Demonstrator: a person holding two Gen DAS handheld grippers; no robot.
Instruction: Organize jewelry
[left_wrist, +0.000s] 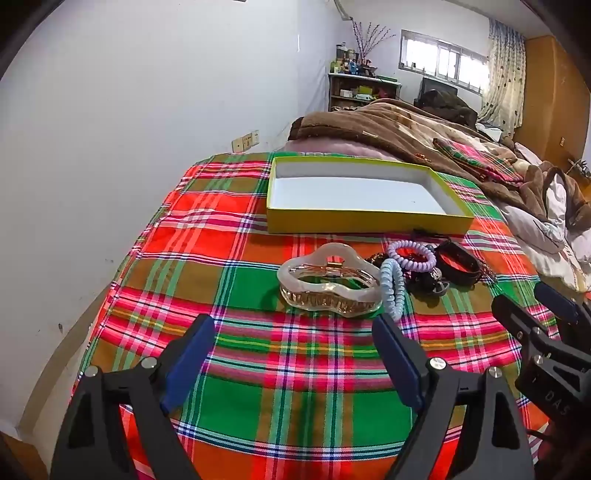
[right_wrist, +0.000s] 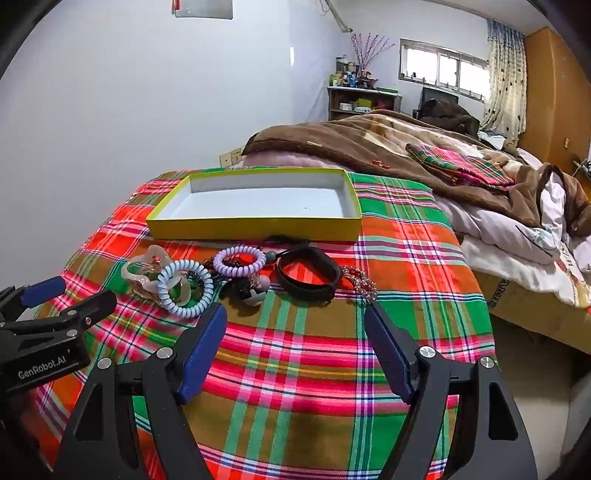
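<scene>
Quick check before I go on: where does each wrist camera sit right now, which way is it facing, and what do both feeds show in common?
Left wrist: behind the open left gripper, angled down at the hair claw; the right gripper shows at the right edge.
Right wrist: behind the open right gripper, facing the black band; the left gripper shows at the left edge.
Shared: empty yellow box, blue coil tie, purple coil tie, plaid cloth.

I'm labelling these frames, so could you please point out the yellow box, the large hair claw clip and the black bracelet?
yellow box (left_wrist: 369, 221), left wrist view, near outer wall.
hair claw clip (left_wrist: 328, 282), left wrist view, translucent upper rim.
black bracelet (right_wrist: 308, 286), right wrist view, near band.
</scene>
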